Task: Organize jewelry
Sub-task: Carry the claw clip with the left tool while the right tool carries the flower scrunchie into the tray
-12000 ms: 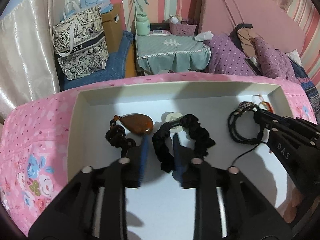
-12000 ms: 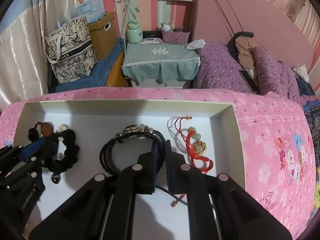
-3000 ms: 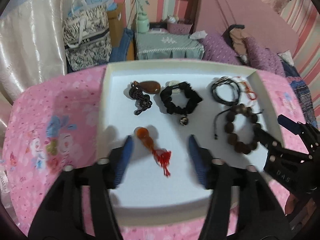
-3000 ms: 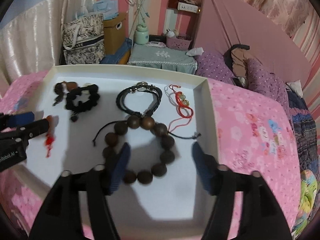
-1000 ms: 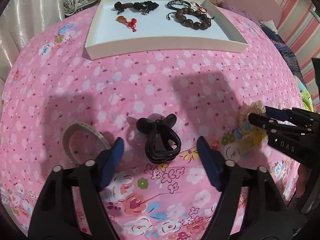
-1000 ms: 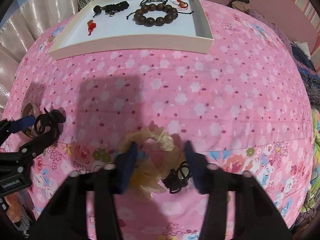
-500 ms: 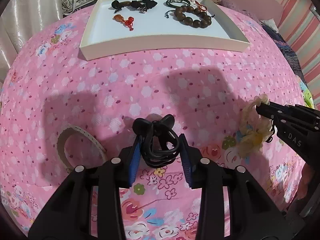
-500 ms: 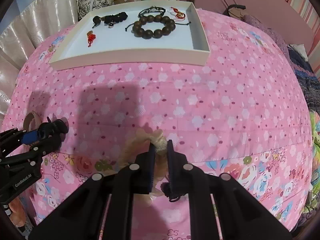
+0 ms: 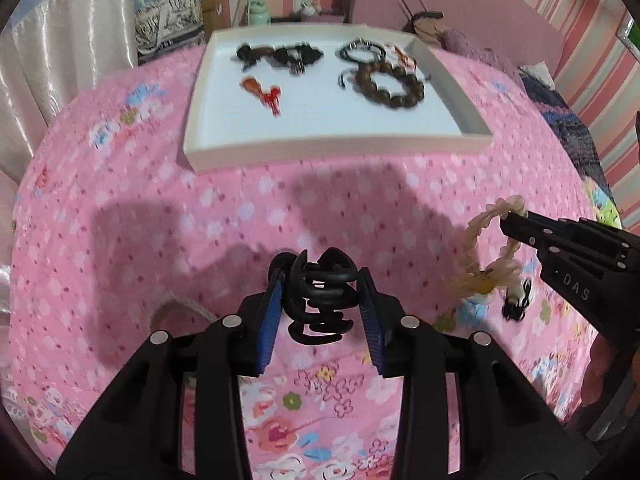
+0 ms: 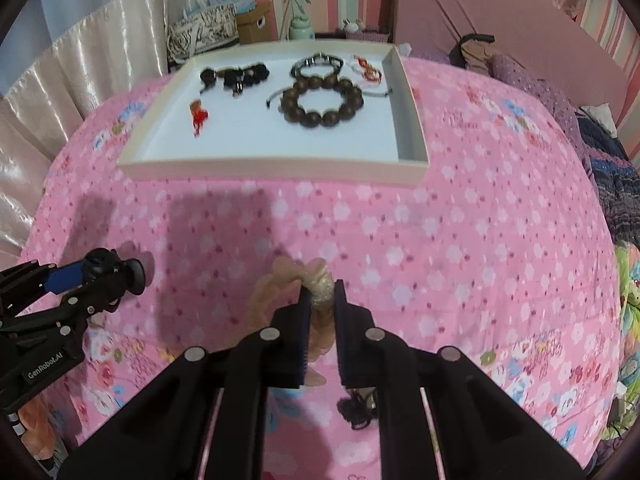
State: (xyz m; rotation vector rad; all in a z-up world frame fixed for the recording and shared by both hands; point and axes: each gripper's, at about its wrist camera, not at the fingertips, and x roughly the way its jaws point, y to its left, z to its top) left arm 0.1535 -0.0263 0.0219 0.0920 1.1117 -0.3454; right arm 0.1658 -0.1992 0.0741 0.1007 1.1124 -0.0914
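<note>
My left gripper [image 9: 322,280] is shut on a black claw hair clip [image 9: 322,300], lifted a little off the pink flowered bedspread. My right gripper [image 10: 320,288] is shut on a cream frilly scrunchie [image 10: 316,284], which hangs from its pads; from the left wrist view the scrunchie [image 9: 486,252] dangles at the right gripper's tip [image 9: 506,226]. A white tray [image 9: 336,152] farther up the bed holds a brown bead bracelet [image 9: 390,84], a black cord bracelet [image 9: 358,48], a red string bracelet [image 10: 366,66], a black scrunchie [image 9: 298,54], a dark pendant [image 9: 250,54] and an orange charm with a red tassel [image 9: 262,90].
A small black item [image 10: 356,408] lies on the bedspread below my right gripper. A pale hairband [image 9: 180,308] lies left of my left gripper, partly hidden. Curtains hang on the left; a bag, a box and a bedside table stand beyond the tray.
Both grippers went from open over their items to shut on them. Both have since risen, lifting the clip and the scrunchie off the bedspread, and the tray looks nearer.
</note>
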